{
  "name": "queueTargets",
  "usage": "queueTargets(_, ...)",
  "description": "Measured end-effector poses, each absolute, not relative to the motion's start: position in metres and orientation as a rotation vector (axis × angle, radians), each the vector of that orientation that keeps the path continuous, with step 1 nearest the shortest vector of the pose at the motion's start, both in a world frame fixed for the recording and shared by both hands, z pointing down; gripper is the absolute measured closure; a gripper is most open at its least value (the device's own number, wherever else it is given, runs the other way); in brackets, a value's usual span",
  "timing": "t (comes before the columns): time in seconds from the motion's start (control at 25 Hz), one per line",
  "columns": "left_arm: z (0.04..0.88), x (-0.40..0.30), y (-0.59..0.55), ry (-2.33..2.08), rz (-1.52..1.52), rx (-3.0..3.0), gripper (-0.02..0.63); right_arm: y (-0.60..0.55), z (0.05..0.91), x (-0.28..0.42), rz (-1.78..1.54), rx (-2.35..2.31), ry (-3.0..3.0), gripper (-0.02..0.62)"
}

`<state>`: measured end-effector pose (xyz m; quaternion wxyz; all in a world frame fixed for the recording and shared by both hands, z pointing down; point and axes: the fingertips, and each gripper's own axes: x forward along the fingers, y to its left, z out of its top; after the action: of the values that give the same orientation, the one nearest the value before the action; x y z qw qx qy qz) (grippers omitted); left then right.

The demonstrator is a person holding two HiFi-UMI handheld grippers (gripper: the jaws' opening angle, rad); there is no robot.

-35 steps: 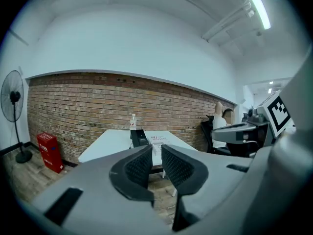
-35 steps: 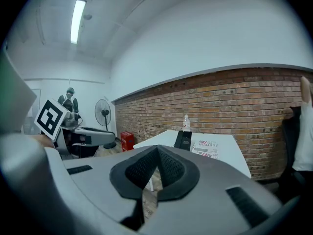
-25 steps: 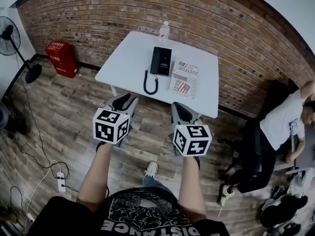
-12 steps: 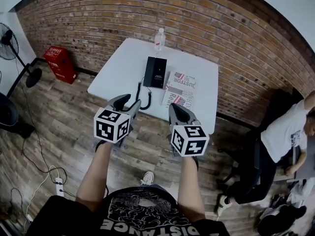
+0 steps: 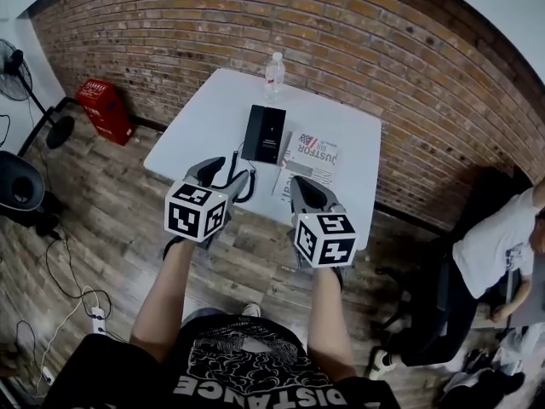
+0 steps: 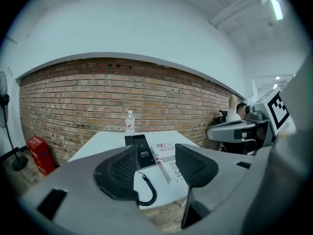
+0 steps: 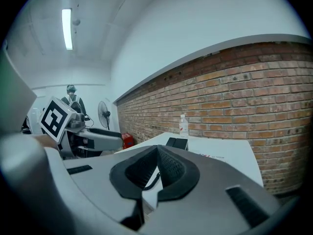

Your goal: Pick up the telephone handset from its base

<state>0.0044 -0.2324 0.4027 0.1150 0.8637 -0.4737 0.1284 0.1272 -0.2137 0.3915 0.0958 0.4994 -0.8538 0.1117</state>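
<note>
The black telephone (image 5: 265,133) lies on the white table (image 5: 213,118) with its handset resting on the base; it also shows as the telephone (image 6: 143,153) ahead of the left jaws and as the telephone (image 7: 177,142) in the right gripper view. Its coiled cord (image 5: 239,186) hangs over the table's near edge. My left gripper (image 5: 230,170) is at that edge, short of the phone, jaws opening with nothing between them (image 6: 156,153). My right gripper (image 5: 300,184) hovers beside it, pads together and empty (image 7: 157,151).
A water bottle (image 5: 273,68) stands at the table's far edge, and a newspaper (image 5: 311,156) lies right of the phone. A brick wall runs behind. On the floor are a red box (image 5: 96,100), a fan (image 5: 13,58) and a power strip (image 5: 94,318). A person (image 5: 502,237) sits at the right.
Both grippers have moved forward to the table's near edge, and the table now looks closer. The left jaws have spread wider apart.
</note>
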Motion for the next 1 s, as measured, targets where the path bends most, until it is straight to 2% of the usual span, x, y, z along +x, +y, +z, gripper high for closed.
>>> queueTargets(0.48,0.417,0.0,-0.285,-1.353,0.368,2.526,0.383,-0.259,0.397,0.126,0.307,1.467,-2.515,0.595)
queueTargets(1.0,0.463,-0.018,-0.381,-1.074,0.303,2.462,0.383,-0.339,0.414,0.113,0.334,1.546,-2.417,0.595)
